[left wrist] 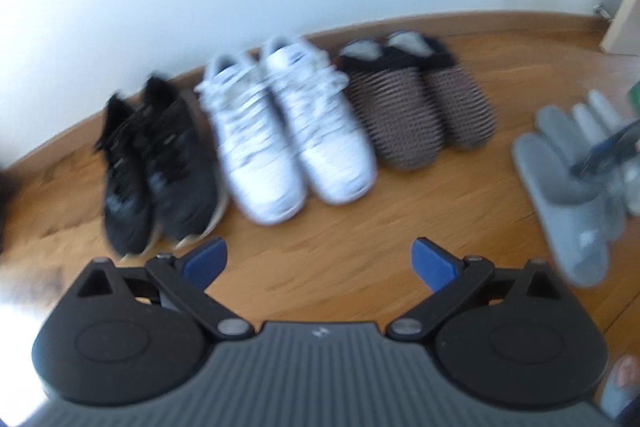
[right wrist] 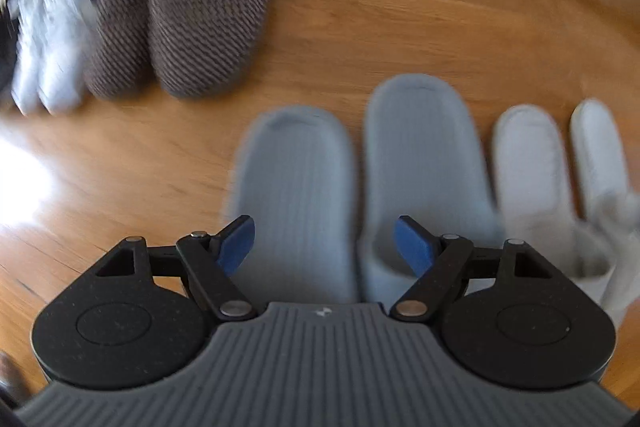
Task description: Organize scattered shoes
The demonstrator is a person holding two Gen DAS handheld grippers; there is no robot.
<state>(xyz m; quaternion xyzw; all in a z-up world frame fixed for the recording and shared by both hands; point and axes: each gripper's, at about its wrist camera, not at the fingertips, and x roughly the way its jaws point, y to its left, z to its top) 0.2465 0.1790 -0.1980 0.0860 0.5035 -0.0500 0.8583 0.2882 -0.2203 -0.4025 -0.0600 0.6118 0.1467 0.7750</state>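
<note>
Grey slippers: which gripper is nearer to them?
Right. The right gripper hangs open directly over the grey slippers, fingers straddling the pair. The left gripper, also open, is off to their left over bare floor, with the slippers at its view's right edge.

Wooden floor [right wrist: 400, 27], warm-toned with visible grain and a soft sheen where light strikes it. Black sneakers [left wrist: 156, 167] and white sneakers [left wrist: 288, 131] with matt uppers; striped slippers [right wrist: 180, 23] of ribbed woven cloth; grey slippers [right wrist: 360, 179] smooth and matt, white slippers [right wrist: 560, 167] soft-looking. Left gripper [left wrist: 320, 263] and right gripper [right wrist: 324, 243]: matt black plastic, blue pads, metal pins.
</note>
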